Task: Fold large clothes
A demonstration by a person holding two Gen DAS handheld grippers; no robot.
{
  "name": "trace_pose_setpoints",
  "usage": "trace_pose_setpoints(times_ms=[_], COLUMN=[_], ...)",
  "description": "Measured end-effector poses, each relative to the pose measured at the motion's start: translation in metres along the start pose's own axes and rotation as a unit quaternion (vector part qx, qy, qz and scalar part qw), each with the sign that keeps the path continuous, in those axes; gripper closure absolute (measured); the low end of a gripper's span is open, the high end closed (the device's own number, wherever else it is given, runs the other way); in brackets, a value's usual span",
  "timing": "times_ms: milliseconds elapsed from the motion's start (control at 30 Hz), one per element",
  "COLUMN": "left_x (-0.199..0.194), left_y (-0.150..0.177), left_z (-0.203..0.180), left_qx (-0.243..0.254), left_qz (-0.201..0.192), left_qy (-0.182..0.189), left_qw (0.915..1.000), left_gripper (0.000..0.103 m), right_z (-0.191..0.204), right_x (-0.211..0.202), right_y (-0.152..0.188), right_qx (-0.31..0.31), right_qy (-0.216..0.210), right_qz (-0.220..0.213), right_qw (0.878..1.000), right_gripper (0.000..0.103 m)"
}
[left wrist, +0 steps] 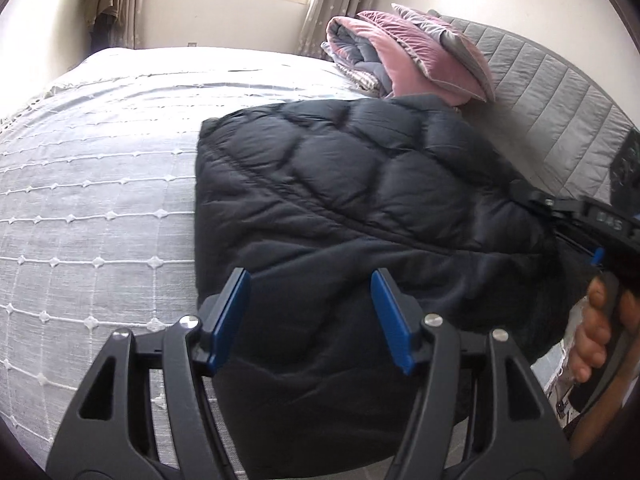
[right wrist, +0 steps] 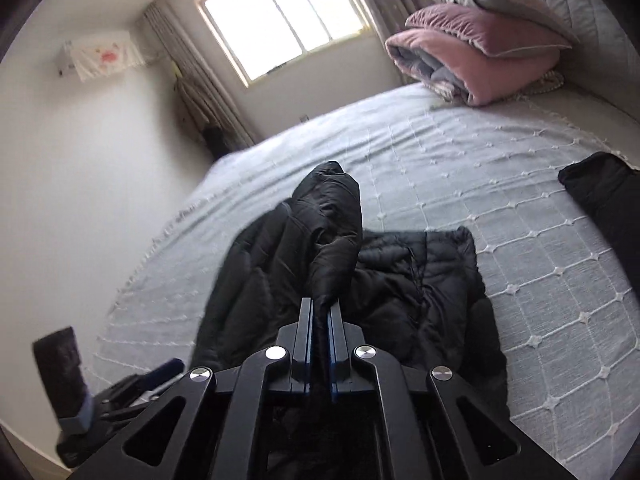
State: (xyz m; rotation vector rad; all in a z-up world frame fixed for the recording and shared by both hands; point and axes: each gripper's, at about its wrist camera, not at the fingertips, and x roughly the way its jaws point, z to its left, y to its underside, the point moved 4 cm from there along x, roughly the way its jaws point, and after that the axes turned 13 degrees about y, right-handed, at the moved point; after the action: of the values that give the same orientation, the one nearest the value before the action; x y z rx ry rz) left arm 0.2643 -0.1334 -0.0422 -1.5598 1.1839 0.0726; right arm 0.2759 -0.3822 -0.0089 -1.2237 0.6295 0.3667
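Note:
A black puffer jacket [left wrist: 360, 184] lies on the bed, part folded, quilted side up. My left gripper [left wrist: 310, 276] hovers over its near edge, blue pads [left wrist: 230, 312] wide apart and nothing between them, so it is open. From the right edge a hand [left wrist: 592, 332] brings in my right gripper [left wrist: 532, 200], low against the jacket's right side. In the right wrist view that gripper [right wrist: 320, 308] is shut on a raised fold of the jacket [right wrist: 328, 232], perhaps a sleeve, which stands up from the crumpled rest [right wrist: 420, 280].
The bed [left wrist: 100, 200] has a pale grey cover with a white grid. A rolled pink quilt and pillows [left wrist: 400, 52] are stacked by the grey padded headboard [left wrist: 560, 92]. Another black item [right wrist: 604, 200] lies at the right edge. A window [right wrist: 280, 12] and curtains are behind.

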Motion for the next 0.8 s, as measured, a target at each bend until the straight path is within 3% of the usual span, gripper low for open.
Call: trace_pose_setpoints(times_ms=[133, 300, 433, 600, 800], left_x=[0.003, 0.020, 0.037, 0.036, 0.036], left_y=[-0.001, 0.004, 0.009, 0.010, 0.009], left_z=[0.004, 0.014, 0.025, 0.033, 0.032], left_qx=[-0.015, -0.027, -0.063, -0.096, -0.108], left_qz=[0.006, 0.031, 0.050, 0.052, 0.045], left_qy=[0.012, -0.008, 0.006, 0.025, 0.031], left_qw=[0.9998, 0.9991, 0.9968, 0.9937, 0.9926], left_gripper=[0.039, 0.039, 0.039, 0.039, 0.039], right_z=[-0.020, -0.080, -0.101, -0.100, -0.111], right_x=[-0.019, 0.017, 0.051, 0.068, 0.046], right_y=[-0.001, 0.014, 0.028, 0.031, 0.019], right_qx=[0.012, 0.054, 0.091, 0.084, 0.100], right_qy=[0.005, 0.096, 0.084, 0.094, 0.103], right_qz=[-0.007, 0.060, 0.110, 0.123, 0.078], right_qw=[1.000, 0.992, 0.986, 0.984, 0.987], right_gripper=[0.099, 0.098, 0.096, 0.095, 0.094])
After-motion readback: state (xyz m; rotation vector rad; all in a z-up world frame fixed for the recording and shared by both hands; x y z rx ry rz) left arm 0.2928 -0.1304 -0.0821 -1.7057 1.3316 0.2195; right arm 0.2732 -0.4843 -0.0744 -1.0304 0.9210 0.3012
